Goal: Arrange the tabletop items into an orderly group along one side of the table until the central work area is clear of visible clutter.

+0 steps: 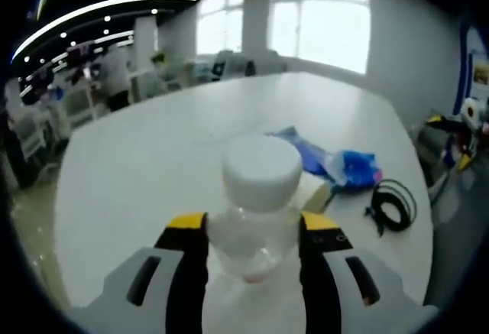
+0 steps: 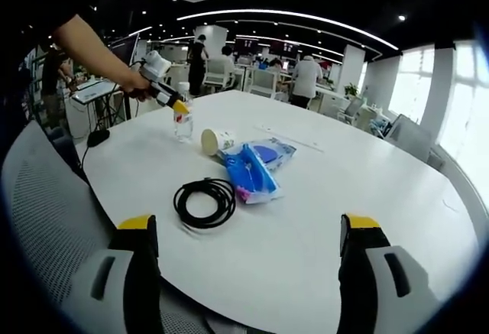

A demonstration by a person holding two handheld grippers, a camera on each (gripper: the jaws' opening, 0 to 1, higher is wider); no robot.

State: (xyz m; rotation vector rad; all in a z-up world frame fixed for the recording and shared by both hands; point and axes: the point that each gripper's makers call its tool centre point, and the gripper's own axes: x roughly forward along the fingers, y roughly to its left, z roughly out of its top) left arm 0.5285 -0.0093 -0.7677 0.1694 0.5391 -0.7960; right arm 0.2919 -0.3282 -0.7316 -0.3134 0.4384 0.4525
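Observation:
A clear plastic bottle with a white cap (image 1: 260, 196) stands between the jaws of my left gripper (image 1: 253, 235), which is shut on it. In the right gripper view that bottle (image 2: 182, 124) stands on the white table (image 2: 321, 219) at the far left, with the left gripper (image 2: 170, 98) on it in a person's hand. A paper cup (image 2: 216, 141) lies on its side next to a blue plastic bag (image 2: 256, 167) and a coiled black cable (image 2: 205, 201). My right gripper (image 2: 248, 231) is open above the near table edge, with nothing between its jaws.
A grey mesh chair back (image 2: 53, 219) stands at the table's near left edge. Desks, chairs and several people fill the office behind the table. The blue bag (image 1: 336, 162) and black cable (image 1: 393, 205) lie right of the bottle in the left gripper view.

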